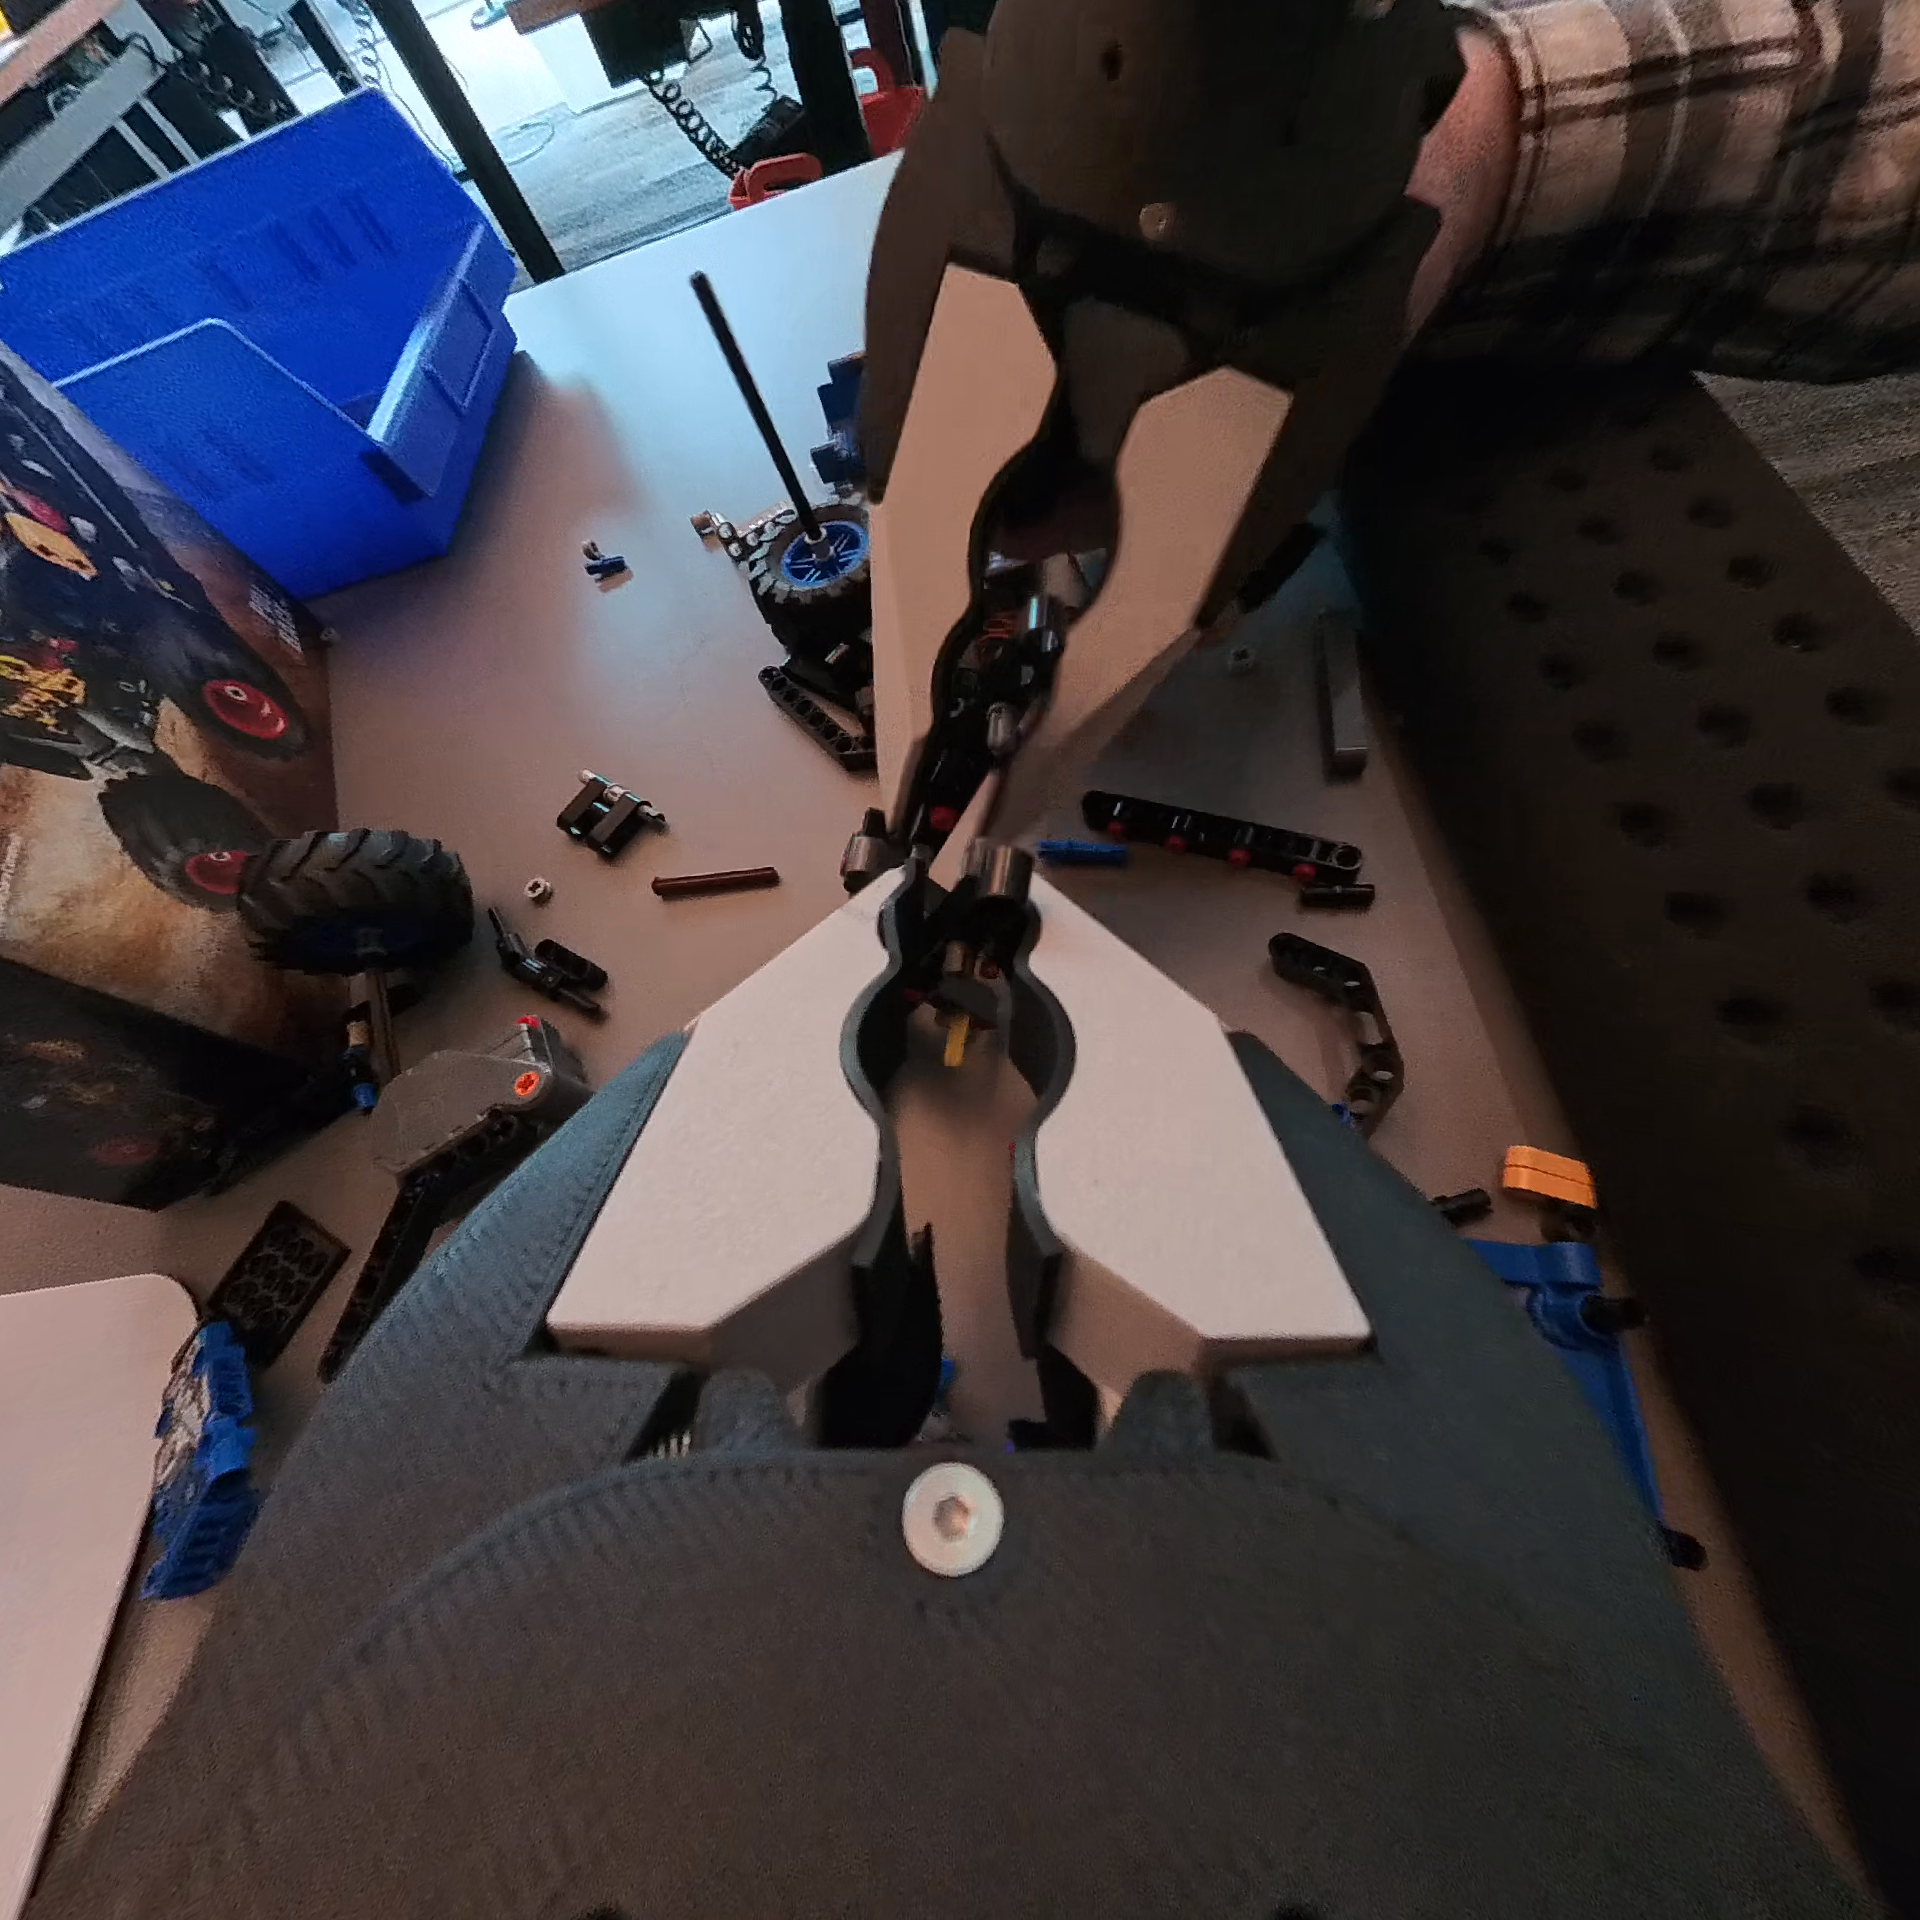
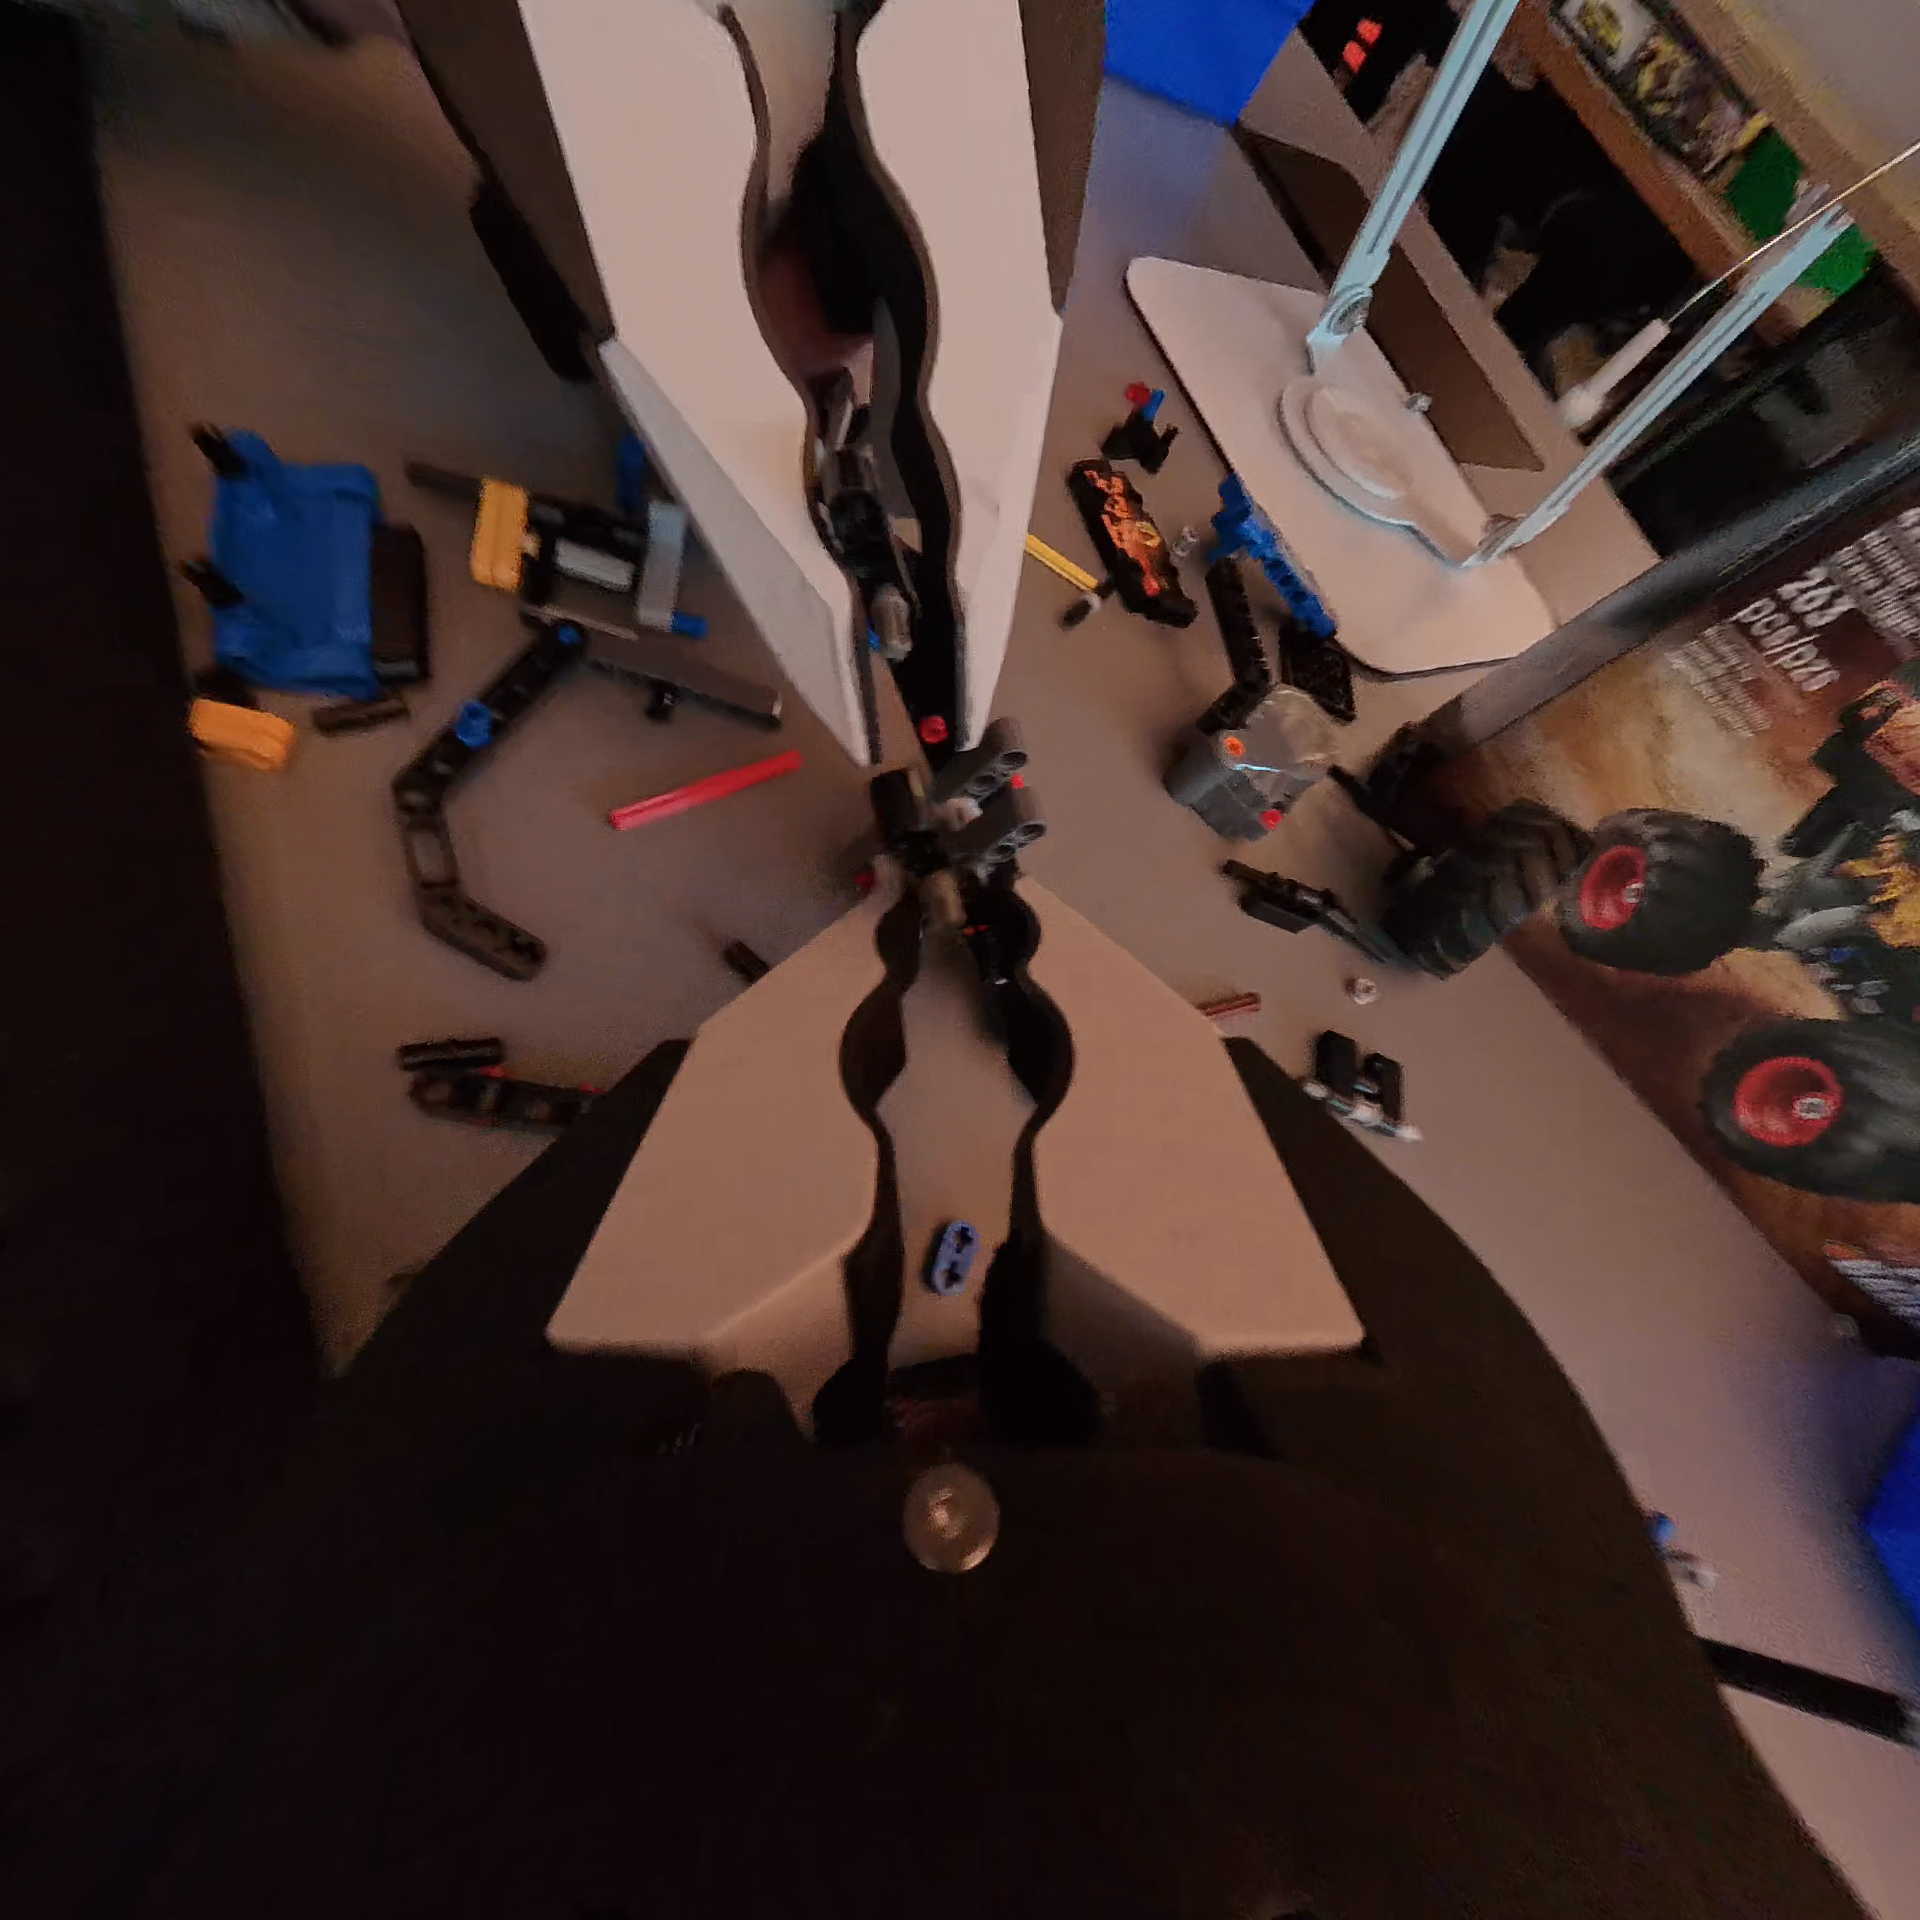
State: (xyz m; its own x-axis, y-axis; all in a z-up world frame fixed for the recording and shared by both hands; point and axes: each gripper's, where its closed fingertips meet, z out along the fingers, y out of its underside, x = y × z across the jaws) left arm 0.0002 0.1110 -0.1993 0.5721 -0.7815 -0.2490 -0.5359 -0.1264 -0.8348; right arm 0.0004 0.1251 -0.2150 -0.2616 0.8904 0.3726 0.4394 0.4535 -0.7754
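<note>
**Two grippers meet tip to tip on one small brick assembly**

Left wrist view: The left gripper (image 1: 951, 894) has its fingers nearly together, pinching the near end of a dark brick assembly (image 1: 961, 831) of black beams with grey connectors and red pins, held above the grey table (image 1: 499, 707). The right gripper (image 1: 935, 821) reaches in from the top, held by a hand in a plaid sleeve (image 1: 1704, 156), its fingers closed on the far end of the same assembly. One blue storage bin (image 1: 270, 343) stands at the upper left; its inside cannot be seen. A printed toy box (image 1: 125, 748) stands beside it. Two loose tyres show: a black tyre (image 1: 358, 899) by the box and a blue-hubbed wheel (image 1: 816, 566) with a long black axle (image 1: 753, 405) standing in it. One brown rod (image 1: 717, 881) and one orange piece (image 1: 1548, 1176) lie among scattered black beams.

Right wrist view: This blurred view shows the right gripper (image 2: 951, 894) closed on the assembly (image 2: 966, 810), with the left gripper (image 2: 914, 743) opposite, also clamped on it. Below lie one red rod (image 2: 707, 790), one blue panel (image 2: 291, 561), one small blue link (image 2: 954, 1255) and a white lamp base (image 2: 1340, 457).
</note>
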